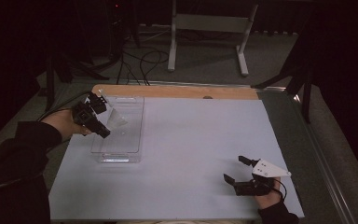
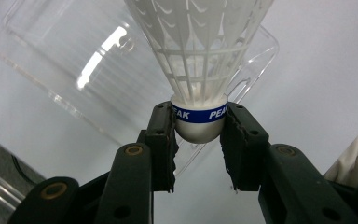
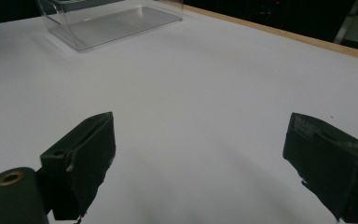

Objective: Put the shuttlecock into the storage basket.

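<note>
1. Between the two black pads of my left gripper point(image 2: 199, 140) sits the white cork of a shuttlecock point(image 2: 199, 122); the jaws pinch it from both sides, right at its blue band.
2. Over the clear plastic box point(image 1: 137, 122) my left gripper point(image 1: 103, 125) hangs in the high view, and the white skirt of the shuttlecock point(image 1: 116, 121) points toward the inside of the box.
3. My right gripper point(image 1: 237, 170) is low at the near right part of the table point(image 1: 191, 135), well apart from the box. Its jaws are spread wide and nothing is between them; under them I see just the bare white surface.
4. From my right gripper view the box point(image 3: 112, 21) is far away at the top left, with open table before it.
5. Beyond the table's wooden far edge point(image 1: 177, 91) there are cables point(image 1: 142, 63) on the floor and a white frame stand point(image 1: 209, 28).
6. The shuttlecock has a rounded white cork, a blue band with white letters, and a white plastic skirt of ribs and mesh that opens wider away from the cork. I cannot tell if it touches the box.
</note>
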